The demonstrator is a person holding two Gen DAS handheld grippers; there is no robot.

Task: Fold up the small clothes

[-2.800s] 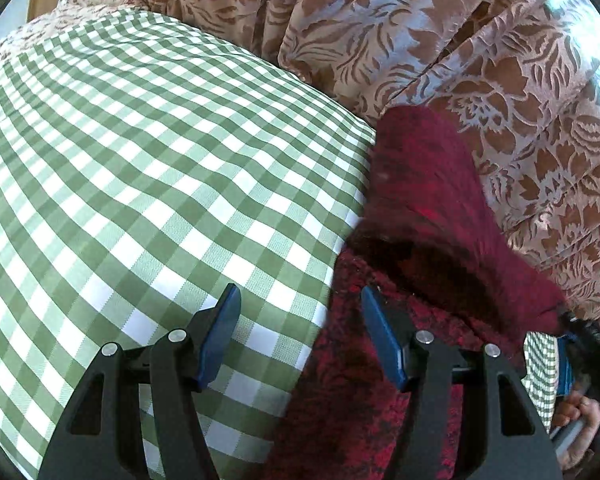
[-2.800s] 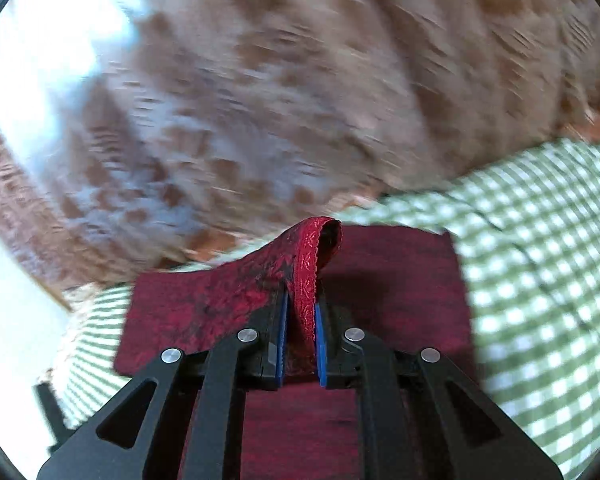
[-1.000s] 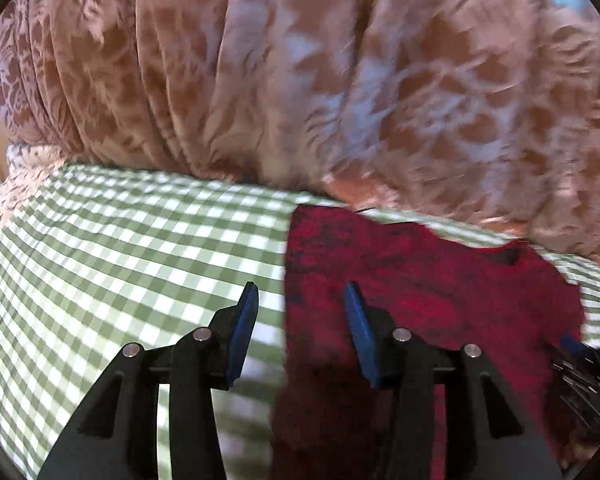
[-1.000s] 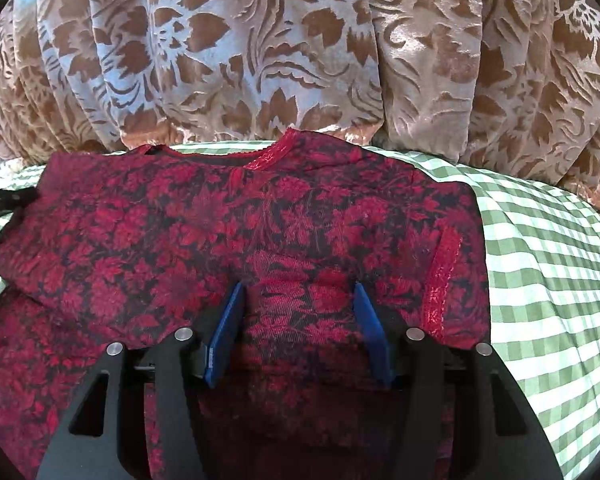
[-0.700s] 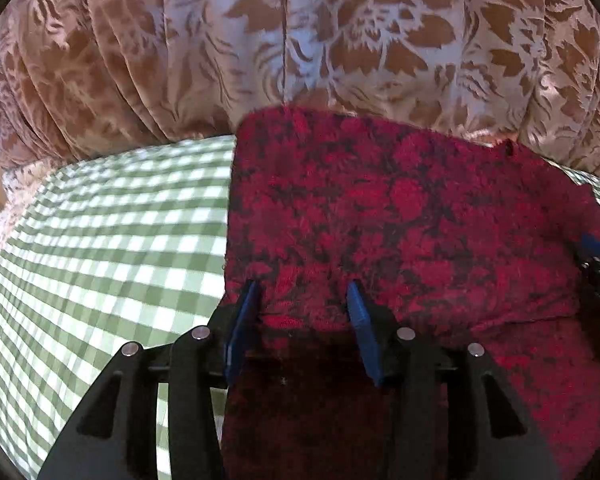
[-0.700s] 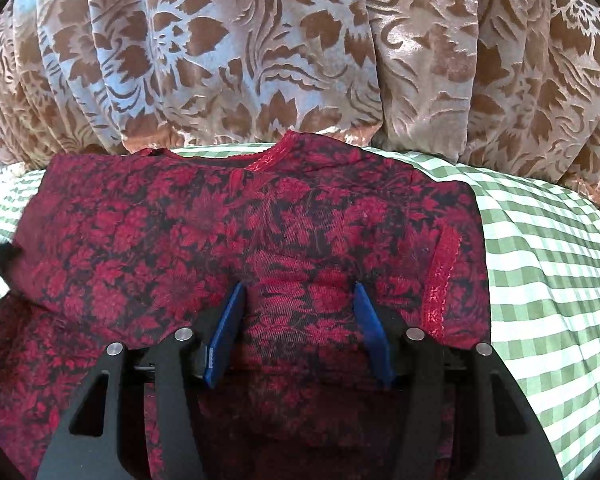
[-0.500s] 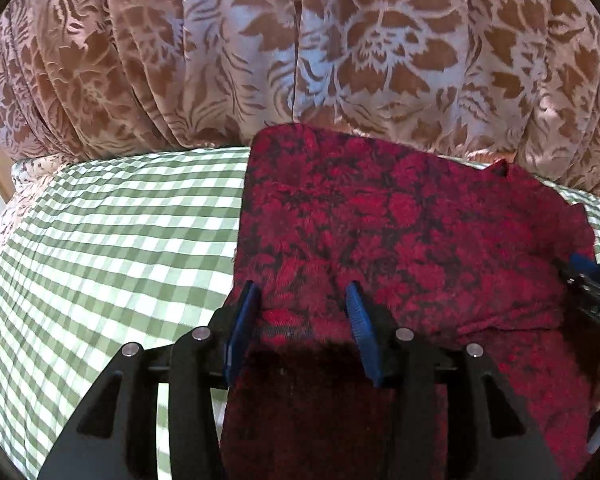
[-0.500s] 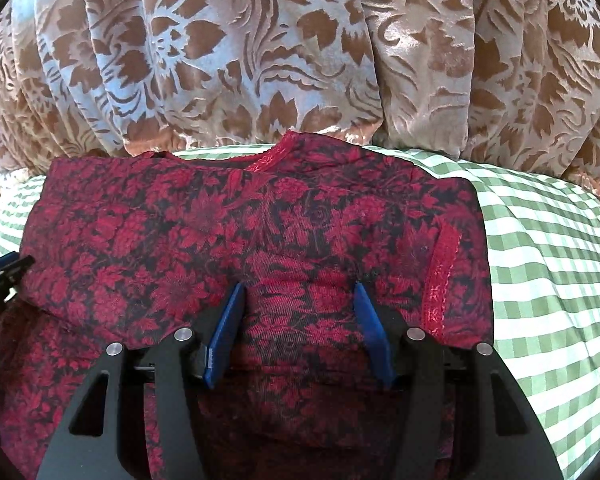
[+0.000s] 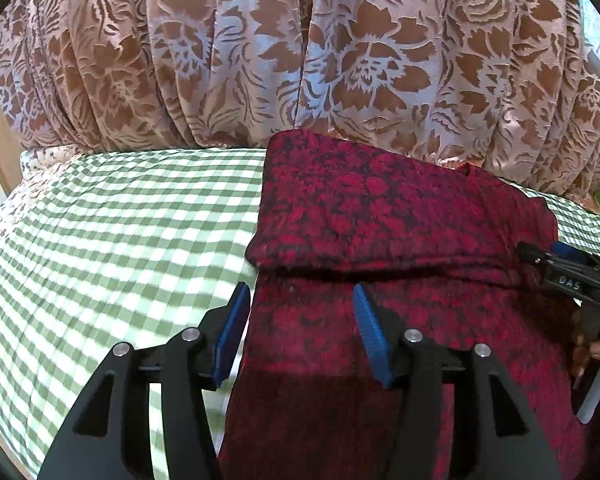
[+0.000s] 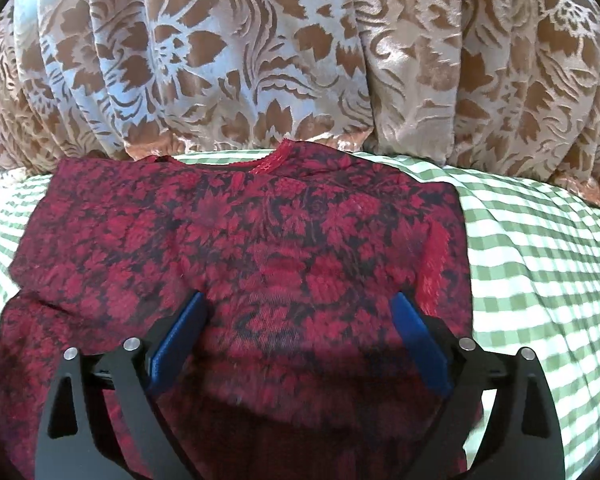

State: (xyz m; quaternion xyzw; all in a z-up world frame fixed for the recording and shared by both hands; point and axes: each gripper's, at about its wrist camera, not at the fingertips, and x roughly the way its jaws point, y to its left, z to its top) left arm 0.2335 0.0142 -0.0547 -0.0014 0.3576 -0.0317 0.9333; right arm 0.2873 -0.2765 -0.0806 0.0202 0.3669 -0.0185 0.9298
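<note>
A dark red floral top (image 10: pixel 284 240) lies flat on the green checked cloth (image 10: pixel 540 264), its neckline by the curtain and its sides folded in over the body. My right gripper (image 10: pixel 299 304) hovers over its middle; the jaws are opening wide and nothing is pinched between them. My left gripper (image 9: pixel 300 300) is at the top's (image 9: pixel 380 216) left side, just short of the folded-over edge. Its jaws are opening too, with cloth lying beneath them and not gripped. The right gripper (image 9: pixel 568 268) also shows at the right edge of the left wrist view.
A brown and silver floral curtain (image 10: pixel 260 60) hangs right behind the far edge of the surface. Checked cloth (image 9: pixel 120 240) stretches to the left of the top. A person's hand (image 9: pixel 596 352) on the right gripper's handle shows at the right edge.
The right gripper's jaws have spread from half open to wide while it stayed in place. The left gripper has drawn back from the folded edge, and its jaws have widened a little.
</note>
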